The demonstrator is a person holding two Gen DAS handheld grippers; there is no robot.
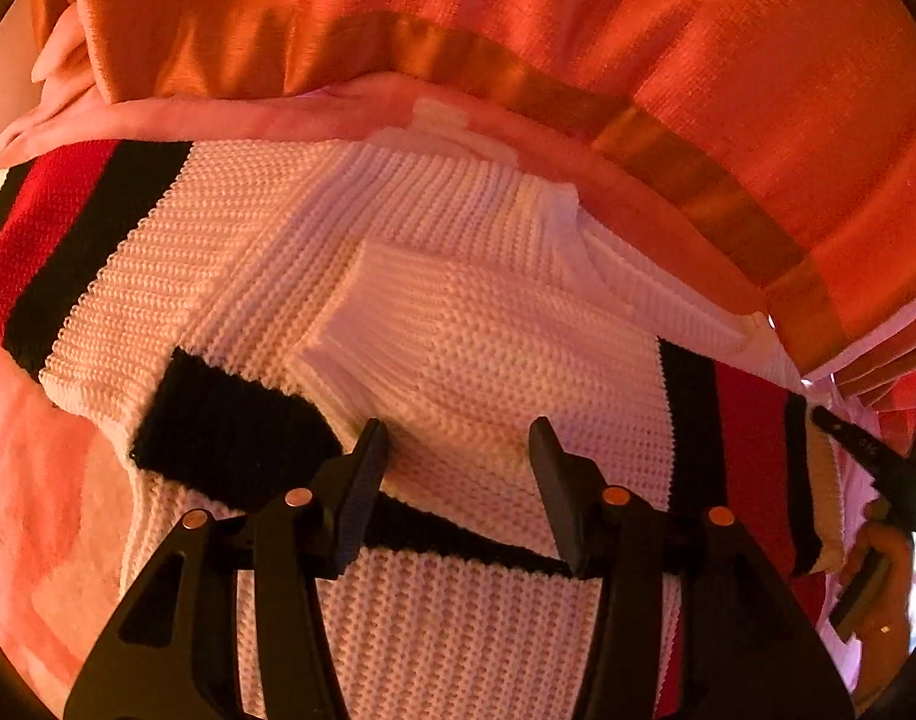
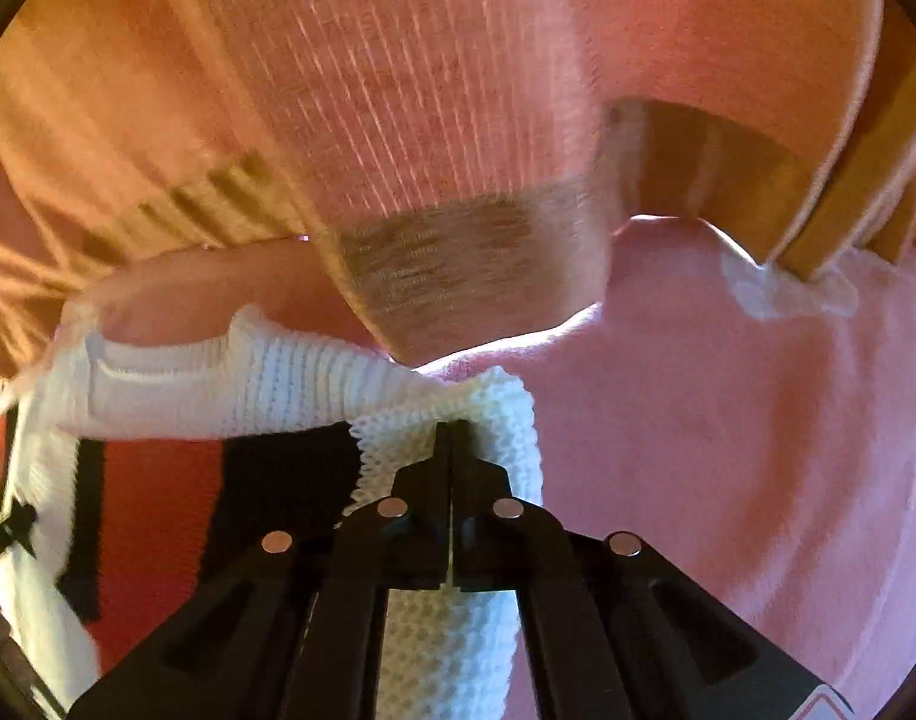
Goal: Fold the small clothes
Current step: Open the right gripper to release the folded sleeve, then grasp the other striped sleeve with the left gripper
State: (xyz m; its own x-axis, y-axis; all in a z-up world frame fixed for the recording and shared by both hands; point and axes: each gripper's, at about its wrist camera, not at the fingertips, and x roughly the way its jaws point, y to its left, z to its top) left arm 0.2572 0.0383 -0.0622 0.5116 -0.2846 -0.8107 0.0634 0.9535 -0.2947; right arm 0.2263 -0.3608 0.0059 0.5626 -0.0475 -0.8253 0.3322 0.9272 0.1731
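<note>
Across the far edge of the pink blanket [image 1: 68, 480] hangs an orange cloth with a gold band [image 1: 667, 150], draped over the blanket's far border and blocking everything behind it. My right wrist view adds a wooden frame [image 2: 841, 204] at the far right corner, where the blanket runs underneath it; that view is blurred along the top.

On the blanket lies the white knitted sweater [image 1: 469, 336], spread flat with its ribbed neck toward the orange cloth. Its long axis runs side to side, from the red and black stripes [image 1: 44, 240] at the left to the matching stripes at the right. A sleeve with a black cuff [image 1: 218, 426] is folded in over the body, the cuff pointing left.

My left gripper [image 1: 458, 450] hangs over the middle of the sweater, its jaws parted with bare knit showing between them and nothing pinched; whether the tips touch the cloth I cannot tell. Only the left view shows the whole spread of the garment, and, at its right edge, my right hand [image 1: 877, 588] around the other tool.

My right gripper [image 2: 450, 438] is clenched on a fold of the white knit at the sweater's right edge, just beside bare pink blanket. That close grip shows only in the right view, with the tip of the left tool poking in at the lower left edge.
</note>
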